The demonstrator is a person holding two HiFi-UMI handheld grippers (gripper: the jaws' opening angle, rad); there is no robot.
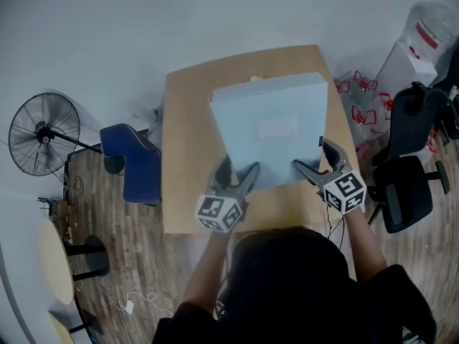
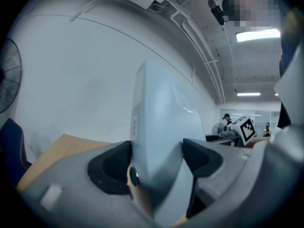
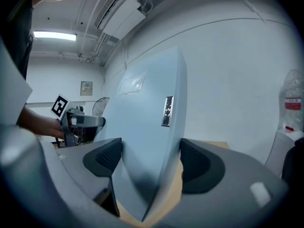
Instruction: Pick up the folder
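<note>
Two grips on the pale folder (image 1: 272,124): left gripper (image 1: 238,169) & right gripper (image 1: 313,156) each pinch its near edge, one near each corner, folder over the wooden table (image 1: 183,135), prob. to share weight & stop it twisting.

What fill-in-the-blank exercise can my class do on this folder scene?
1. Counting the left claw and the right claw, the number of claws shut on the folder is ____.
2. In the head view, the fan stands to the ____ of the table.
3. The chair between the fan and the table is coloured ____.

Missing words: two; left; blue.
</note>
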